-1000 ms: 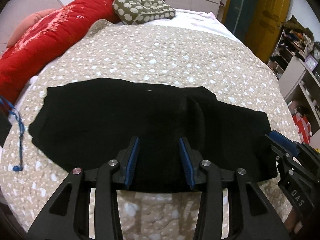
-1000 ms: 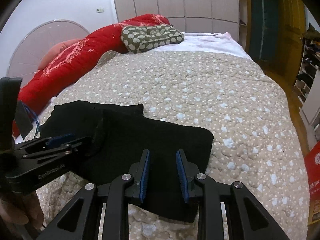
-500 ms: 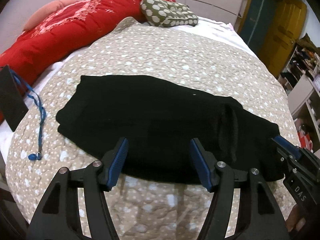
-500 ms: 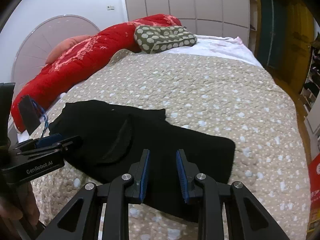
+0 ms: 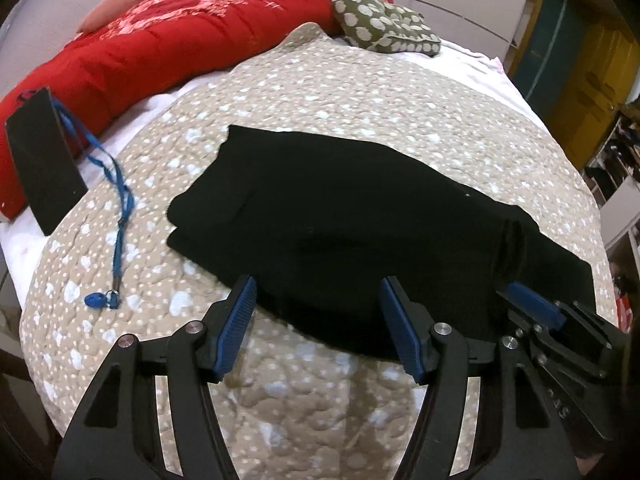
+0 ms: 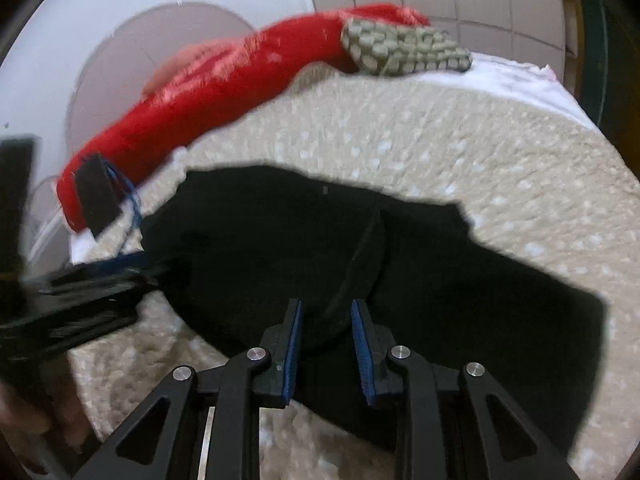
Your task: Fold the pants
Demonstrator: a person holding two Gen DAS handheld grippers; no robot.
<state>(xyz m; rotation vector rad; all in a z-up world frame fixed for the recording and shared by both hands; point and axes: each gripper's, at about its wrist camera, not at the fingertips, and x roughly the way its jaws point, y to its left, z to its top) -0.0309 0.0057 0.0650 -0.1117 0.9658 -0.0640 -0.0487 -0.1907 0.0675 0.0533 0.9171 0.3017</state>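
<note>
Black pants [image 5: 340, 216] lie folded lengthwise across a beige dotted quilt [image 5: 360, 92] on a bed. My left gripper [image 5: 316, 312] is wide open and empty, just above the near edge of the pants at their left half. My right gripper [image 6: 325, 332] is partly open and empty, over the middle of the pants [image 6: 280, 240] near a curved fold. The right gripper also shows at the right edge of the left wrist view [image 5: 532, 304]. The left gripper shows blurred at the left of the right wrist view [image 6: 100, 280].
A red duvet [image 5: 168, 44] and a green dotted pillow [image 5: 384, 28] lie along the far side of the bed. A black phone-like slab [image 5: 40, 160] with a blue lanyard [image 5: 116, 216] lies left of the pants. Yellow doors [image 5: 592, 76] and shelves stand right.
My left gripper has opened wider and shifted left along the near edge of the pants. My right gripper has moved left and closer over the pants; its view is motion-blurred.
</note>
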